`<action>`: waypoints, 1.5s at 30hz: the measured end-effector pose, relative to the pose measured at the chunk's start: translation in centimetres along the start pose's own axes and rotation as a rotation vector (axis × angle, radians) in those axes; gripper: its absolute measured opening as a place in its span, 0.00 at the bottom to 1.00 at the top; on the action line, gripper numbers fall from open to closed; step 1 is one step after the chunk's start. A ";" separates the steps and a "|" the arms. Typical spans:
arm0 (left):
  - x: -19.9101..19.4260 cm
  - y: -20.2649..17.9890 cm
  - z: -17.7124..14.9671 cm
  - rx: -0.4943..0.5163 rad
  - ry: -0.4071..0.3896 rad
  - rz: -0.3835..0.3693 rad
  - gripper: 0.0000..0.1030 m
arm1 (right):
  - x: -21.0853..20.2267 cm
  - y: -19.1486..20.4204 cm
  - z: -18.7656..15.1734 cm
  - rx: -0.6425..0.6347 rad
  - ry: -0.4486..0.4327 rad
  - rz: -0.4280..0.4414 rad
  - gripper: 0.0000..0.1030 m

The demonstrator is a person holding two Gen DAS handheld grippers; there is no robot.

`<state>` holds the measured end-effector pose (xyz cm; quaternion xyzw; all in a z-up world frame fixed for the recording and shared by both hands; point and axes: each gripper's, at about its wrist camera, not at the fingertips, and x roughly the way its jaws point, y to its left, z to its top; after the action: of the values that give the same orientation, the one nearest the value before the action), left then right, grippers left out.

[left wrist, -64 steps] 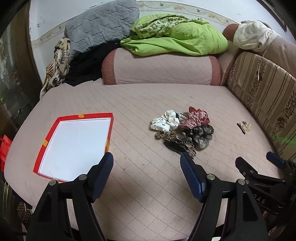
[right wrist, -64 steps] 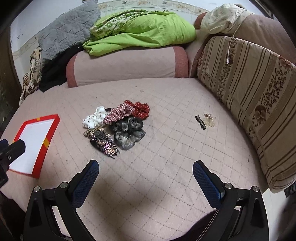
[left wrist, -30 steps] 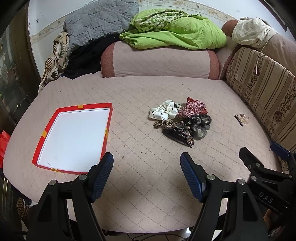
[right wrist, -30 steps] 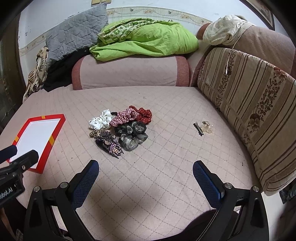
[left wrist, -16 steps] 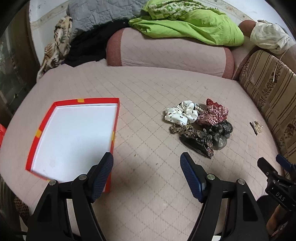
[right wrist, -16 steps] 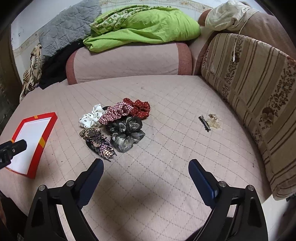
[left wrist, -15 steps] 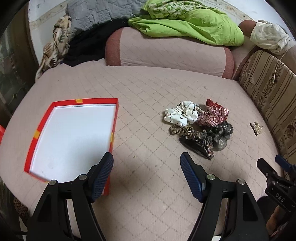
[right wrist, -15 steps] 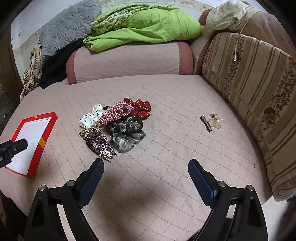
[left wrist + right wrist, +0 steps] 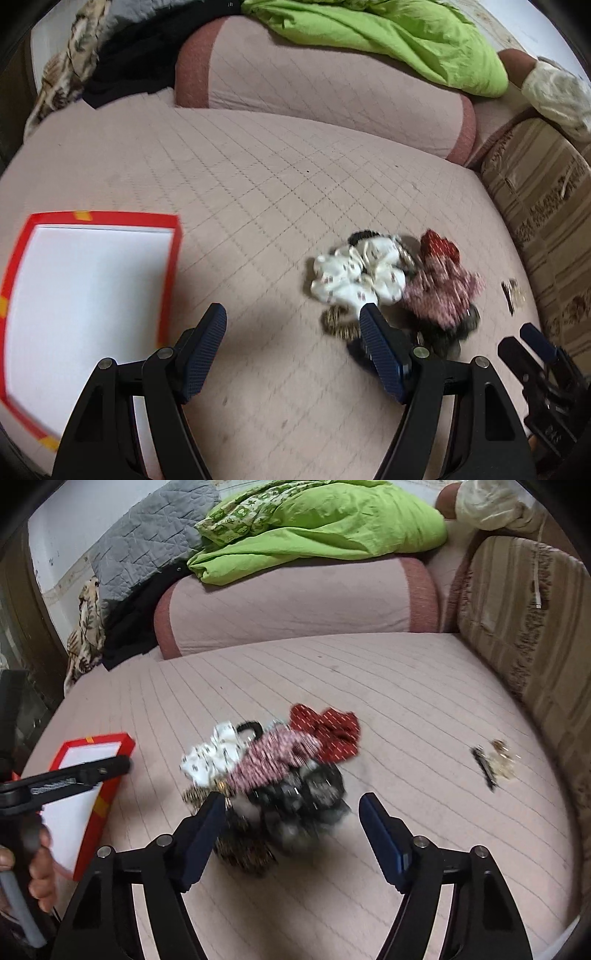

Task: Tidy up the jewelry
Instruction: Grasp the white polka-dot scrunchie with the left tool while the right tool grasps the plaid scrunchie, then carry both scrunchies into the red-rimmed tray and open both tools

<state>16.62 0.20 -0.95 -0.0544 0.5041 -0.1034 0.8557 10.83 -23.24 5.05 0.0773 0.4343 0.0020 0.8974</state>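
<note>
scrunchies (image 9: 280,775): about five, heaped, count unsure
red-rimmed tray (image 9: 173,254): one
small clips (image 9: 493,762): two
grippers: two

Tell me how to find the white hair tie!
Look at the pink quilted bed, then at the heap of hair ties in its middle. The white hair tie lies at the heap's edge nearest the red tray. It is the only pale one, with small dark spots.

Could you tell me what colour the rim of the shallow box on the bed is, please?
Red, with small yellow tape patches on the box rim; clearest in the left wrist view.
</note>
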 end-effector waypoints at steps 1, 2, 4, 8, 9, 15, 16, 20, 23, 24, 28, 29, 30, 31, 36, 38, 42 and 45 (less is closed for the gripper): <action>0.9 0.0 0.5 -0.006 0.004 -0.012 0.72 | 0.5 0.1 0.4 0.002 -0.001 0.008 0.77; 1.8 -0.1 0.9 -0.008 0.012 -0.020 0.72 | 1.2 0.3 0.9 0.004 0.000 0.015 0.77; 3.6 -0.1 1.6 -0.009 0.034 -0.028 0.72 | 2.3 0.6 1.7 0.004 0.002 0.011 0.77; 7.1 0.1 2.6 -0.032 0.092 -0.051 0.72 | 4.6 1.0 2.8 0.001 0.021 0.006 0.77; 7.6 0.2 2.7 -0.037 0.099 -0.057 0.71 | 5.1 1.0 2.9 -0.002 0.026 0.002 0.77; 10.2 -0.2 3.0 -0.050 0.136 -0.110 0.71 | 7.8 1.3 3.2 -0.019 0.068 -0.022 0.76; 10.4 -0.4 2.9 -0.047 0.141 -0.119 0.71 | 8.1 1.3 3.2 -0.024 0.071 -0.027 0.72; 10.7 -1.4 2.6 -0.009 0.137 -0.125 0.36 | 8.8 1.4 3.1 -0.034 0.086 -0.045 0.52; 10.8 -1.9 2.3 0.008 0.154 -0.131 0.10 | 8.9 1.4 3.1 -0.036 0.103 -0.033 0.21; 10.5 -2.1 2.2 0.016 0.144 -0.123 0.09 | 8.8 1.5 3.1 -0.036 0.106 -0.026 0.17; 7.5 -2.3 2.2 0.023 0.090 -0.111 0.09 | 7.4 2.0 3.0 -0.047 0.079 -0.015 0.12; 6.8 -2.2 2.2 0.021 0.081 -0.113 0.09 | 6.8 2.1 3.1 -0.049 0.068 -0.007 0.12; 5.8 -2.0 2.2 0.020 0.069 -0.115 0.09 | 6.3 2.3 3.1 -0.051 0.060 -0.003 0.12; 4.7 -1.8 2.3 0.017 0.052 -0.118 0.09 | 5.6 2.5 3.2 -0.055 0.046 0.001 0.11; -0.1 0.5 2.1 -0.022 -0.013 -0.139 0.09 | 2.2 4.5 3.8 -0.093 -0.017 0.031 0.11; -1.9 2.5 2.0 -0.049 -0.032 -0.137 0.09 | 1.0 5.8 4.0 -0.113 -0.030 0.049 0.11; -4.6 7.1 1.6 -0.113 -0.078 -0.104 0.09 | -0.2 8.5 4.1 -0.149 -0.030 0.093 0.11; -5.6 11.2 1.5 -0.181 -0.100 -0.062 0.09 | -0.1 11.6 3.9 -0.183 -0.012 0.141 0.11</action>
<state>16.63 12.36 2.31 -0.1524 0.4660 -0.0809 0.8678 14.54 -12.32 9.18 0.0255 0.4206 0.1044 0.9009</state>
